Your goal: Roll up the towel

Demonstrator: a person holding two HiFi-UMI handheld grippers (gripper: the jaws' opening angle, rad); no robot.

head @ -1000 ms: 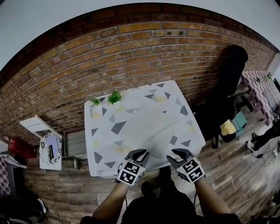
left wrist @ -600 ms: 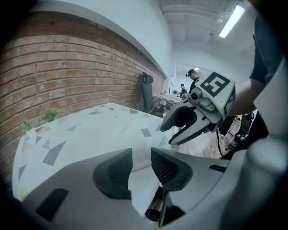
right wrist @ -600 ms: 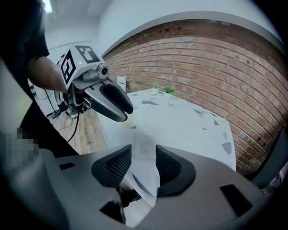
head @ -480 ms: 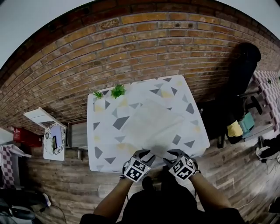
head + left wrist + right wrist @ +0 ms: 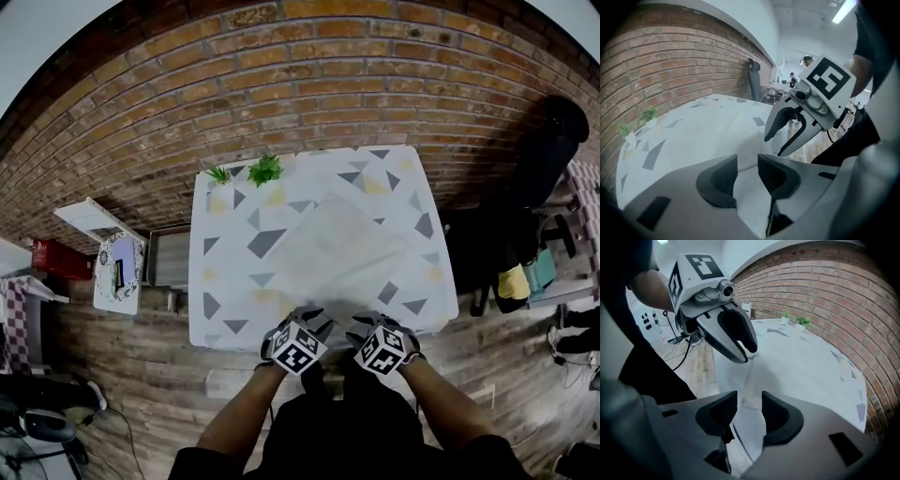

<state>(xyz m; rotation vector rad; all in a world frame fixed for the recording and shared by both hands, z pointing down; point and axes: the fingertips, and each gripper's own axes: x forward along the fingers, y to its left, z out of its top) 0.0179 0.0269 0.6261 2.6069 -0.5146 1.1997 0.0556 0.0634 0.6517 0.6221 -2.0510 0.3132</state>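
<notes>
A white towel [image 5: 333, 248] lies flat and unrolled, set at an angle on the patterned tablecloth [image 5: 220, 281]. Both grippers hang side by side over the towel's near end, pointing steeply down. My left gripper [image 5: 309, 317] [image 5: 747, 171] is open, with towel [image 5: 717, 131] showing through the gap and nothing pinched. My right gripper [image 5: 364, 321] [image 5: 749, 408] is open too, just over the towel's near edge [image 5: 740, 401]. Each shows in the other's view: the right gripper [image 5: 774, 145] with its fingers apart, and the left gripper [image 5: 746, 355].
Two small green plants [image 5: 265, 169] [image 5: 218, 174] stand at the table's far left corner, against the brick wall [image 5: 309, 75]. A black chair [image 5: 553, 141] is to the right and a white cabinet [image 5: 117, 272] to the left. Wooden floor [image 5: 141, 375] lies below the table's near edge.
Both grippers have sunk toward the towel's near end and drawn closer together. The towel has not moved.
</notes>
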